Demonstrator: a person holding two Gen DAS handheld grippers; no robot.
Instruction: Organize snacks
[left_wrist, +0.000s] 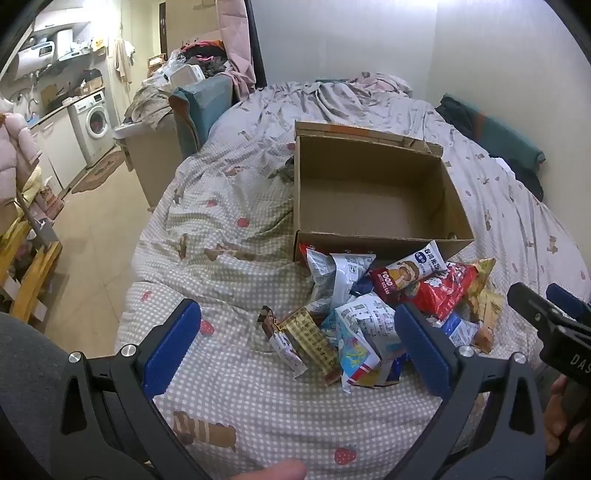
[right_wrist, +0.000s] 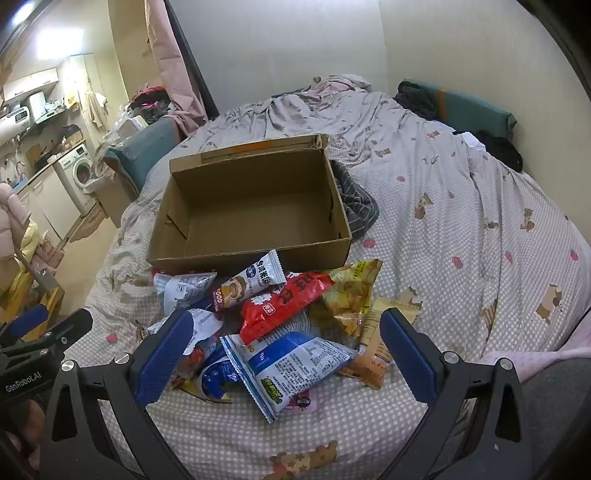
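A pile of snack packets lies on the bed in front of an open, empty cardboard box. In the right wrist view the pile includes a red packet, a white and blue packet and a yellow one, with the box behind. My left gripper is open and empty above the pile's near left side. My right gripper is open and empty above the pile's near side. Each gripper shows at the edge of the other's view.
The bed has a checked quilt with crumpled bedding at the far end. A dark striped cloth lies right of the box. A teal headboard cushion runs along the wall. The floor, a washing machine and shelves are at the left.
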